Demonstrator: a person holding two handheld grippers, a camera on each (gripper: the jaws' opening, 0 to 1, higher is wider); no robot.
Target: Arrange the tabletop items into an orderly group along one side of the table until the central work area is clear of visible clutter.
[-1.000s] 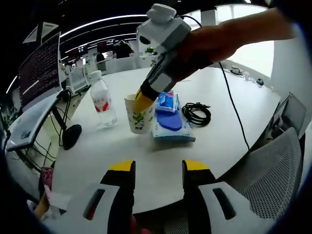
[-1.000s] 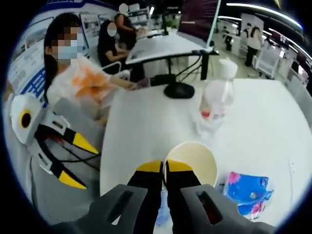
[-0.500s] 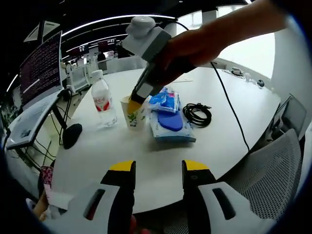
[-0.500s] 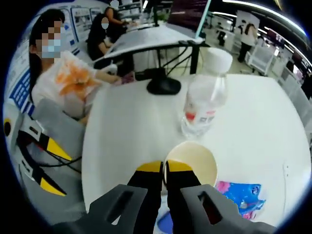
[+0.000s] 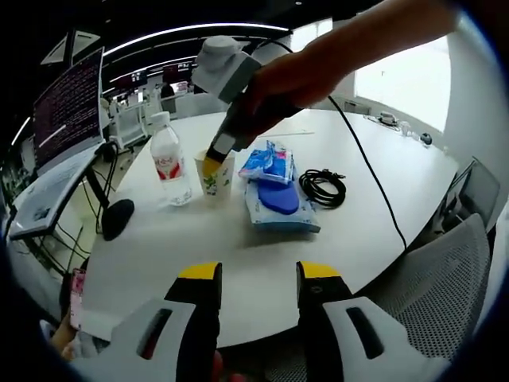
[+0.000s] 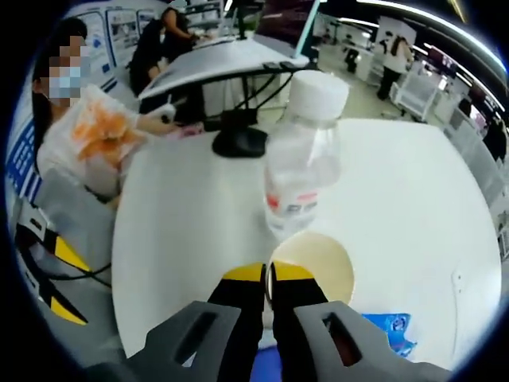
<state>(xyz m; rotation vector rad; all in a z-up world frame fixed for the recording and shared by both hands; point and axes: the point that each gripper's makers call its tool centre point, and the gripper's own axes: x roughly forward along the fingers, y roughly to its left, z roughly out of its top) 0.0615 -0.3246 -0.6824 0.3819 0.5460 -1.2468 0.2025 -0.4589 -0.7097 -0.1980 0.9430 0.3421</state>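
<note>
The round white table [image 5: 262, 255] has a smooth matte top. On it stands a paper cup [image 5: 215, 174] printed with green leaves, its inside plain cream [image 6: 316, 263]. Just beside the cup stands a clear plastic water bottle [image 5: 169, 164] with a white screw cap and a red-and-white label [image 6: 293, 208]. On the cup's other side lies a soft blue wet-wipe pack [image 5: 280, 205], with a crinkled blue-and-pink packet [image 5: 269, 162] resting at its far end. A coiled black cable [image 5: 321, 188] lies near the pack.

The right gripper [image 6: 267, 273], with yellow-tipped dark jaws, is clamped on the cup's near rim, 1 jaw inside and 1 outside; in the left gripper view it [image 5: 211, 163] reaches down onto the cup.

The left gripper [image 5: 258, 274] hangs at the table's near edge with its 2 jaws apart, holding nothing, well apart from the cup.
</note>
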